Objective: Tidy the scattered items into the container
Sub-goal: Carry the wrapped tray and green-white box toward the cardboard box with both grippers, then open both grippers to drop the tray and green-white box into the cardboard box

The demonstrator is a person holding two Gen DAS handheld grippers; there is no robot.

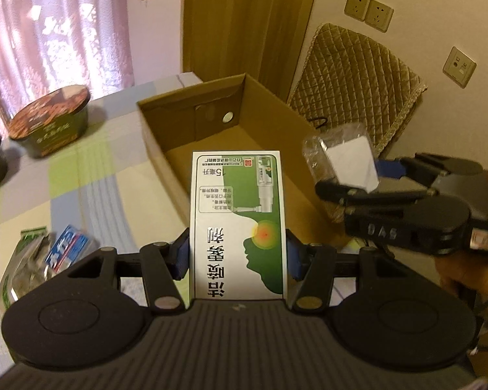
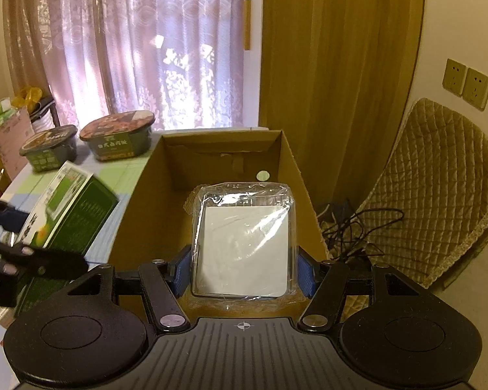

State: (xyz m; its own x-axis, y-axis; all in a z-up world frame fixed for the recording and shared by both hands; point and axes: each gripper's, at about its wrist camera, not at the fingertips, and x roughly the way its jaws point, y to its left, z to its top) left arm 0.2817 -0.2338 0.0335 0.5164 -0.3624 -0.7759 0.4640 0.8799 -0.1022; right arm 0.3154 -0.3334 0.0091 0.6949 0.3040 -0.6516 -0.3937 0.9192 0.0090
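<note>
left gripper: green box | right gripper: wrapped pack | cardboard box open

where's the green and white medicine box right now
The green and white medicine box is clamped in the left tool, held over the near left edge of the open cardboard box. In the right wrist view it shows at far left.

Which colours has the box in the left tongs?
Green and white box; the left wrist view shows it best.
</note>
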